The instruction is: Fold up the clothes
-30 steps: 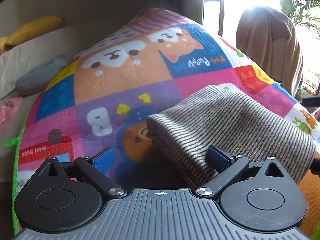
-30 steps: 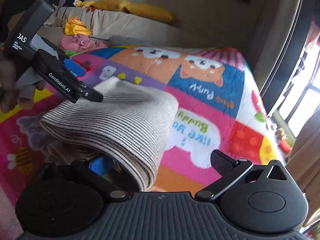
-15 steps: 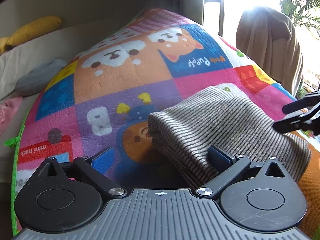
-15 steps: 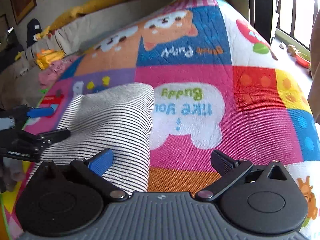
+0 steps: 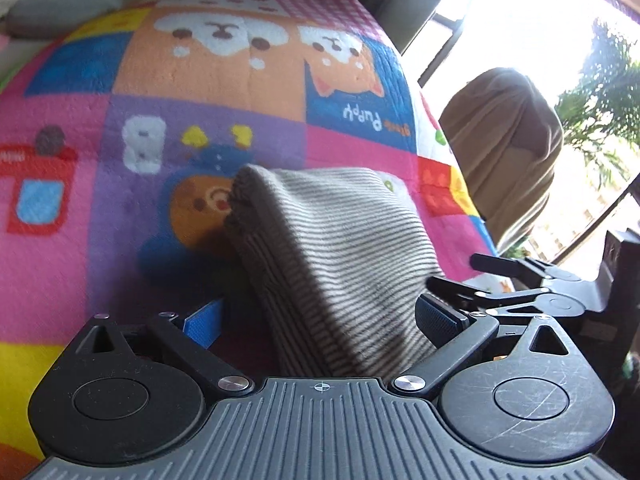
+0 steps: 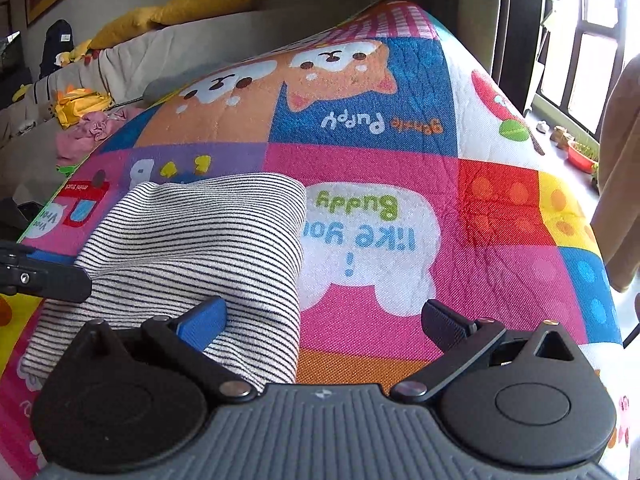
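A folded striped garment (image 6: 200, 248), cream with thin dark stripes, lies on a colourful patchwork play mat (image 6: 400, 300) printed with puppies and the words "I like you Buddy". In the right wrist view its folded edge runs down beside the white speech-bubble patch, and its near end reaches under the left finger of the right gripper (image 6: 322, 324). That gripper's fingers stand wide apart and clamp nothing: the blue pad (image 6: 202, 322) rests over the cloth while the dark pad is above bare mat. In the left wrist view the same garment rises in a soft mound between the fingers of the left gripper (image 5: 320, 316), which are also spread wide, with the cloth against the right pad and a gap at the blue one. The right gripper shows at that view's right edge, just beside the garment. Beyond the mat are a grey sofa (image 6: 192, 48) with yellow cushions (image 6: 200, 4), a pile of pink clothing (image 6: 84, 136), and a brown cloth-draped chair (image 5: 508, 152) by the bright window
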Demonstrator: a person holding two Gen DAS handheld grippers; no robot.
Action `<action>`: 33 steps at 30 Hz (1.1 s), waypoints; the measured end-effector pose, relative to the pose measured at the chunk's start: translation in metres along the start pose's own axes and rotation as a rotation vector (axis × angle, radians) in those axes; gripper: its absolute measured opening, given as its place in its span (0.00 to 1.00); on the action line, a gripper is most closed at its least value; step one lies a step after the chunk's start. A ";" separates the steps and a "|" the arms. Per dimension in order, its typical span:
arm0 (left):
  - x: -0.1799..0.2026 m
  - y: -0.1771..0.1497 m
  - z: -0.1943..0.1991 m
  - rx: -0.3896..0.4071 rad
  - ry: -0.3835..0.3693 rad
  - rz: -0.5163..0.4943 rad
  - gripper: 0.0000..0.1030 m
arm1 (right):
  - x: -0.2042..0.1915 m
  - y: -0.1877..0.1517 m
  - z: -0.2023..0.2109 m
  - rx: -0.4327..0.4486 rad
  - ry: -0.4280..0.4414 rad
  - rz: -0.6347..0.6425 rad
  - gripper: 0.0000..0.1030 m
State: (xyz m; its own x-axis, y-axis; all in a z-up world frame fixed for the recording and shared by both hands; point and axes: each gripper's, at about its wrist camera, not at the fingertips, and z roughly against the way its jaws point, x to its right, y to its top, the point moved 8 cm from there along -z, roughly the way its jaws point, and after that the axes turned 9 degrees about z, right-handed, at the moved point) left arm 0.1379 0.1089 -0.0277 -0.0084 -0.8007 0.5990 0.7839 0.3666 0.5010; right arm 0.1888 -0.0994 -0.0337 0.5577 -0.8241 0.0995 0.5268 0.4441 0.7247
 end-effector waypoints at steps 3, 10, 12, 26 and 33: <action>-0.001 -0.005 -0.012 -0.035 -0.024 0.063 0.98 | 0.001 0.000 0.001 0.005 0.005 -0.001 1.00; 0.002 -0.010 -0.030 -0.051 -0.036 0.069 0.98 | 0.016 0.010 0.006 0.043 0.105 -0.059 1.00; 0.005 -0.012 -0.030 -0.052 -0.021 0.037 0.98 | 0.031 0.015 0.006 0.077 0.213 -0.177 1.00; 0.012 -0.007 -0.037 -0.042 -0.023 -0.040 0.96 | 0.005 0.018 -0.063 -0.020 0.677 -0.518 1.00; 0.038 0.003 -0.052 -0.049 -0.037 -0.078 0.96 | 0.022 0.018 -0.055 0.039 0.750 -0.570 1.00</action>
State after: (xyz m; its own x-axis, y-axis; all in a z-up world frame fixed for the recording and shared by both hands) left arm 0.1722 0.0546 -0.0364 -0.0929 -0.8075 0.5825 0.8097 0.2792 0.5162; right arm 0.2458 -0.0904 -0.0558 0.4969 -0.4662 -0.7320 0.8332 0.0202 0.5527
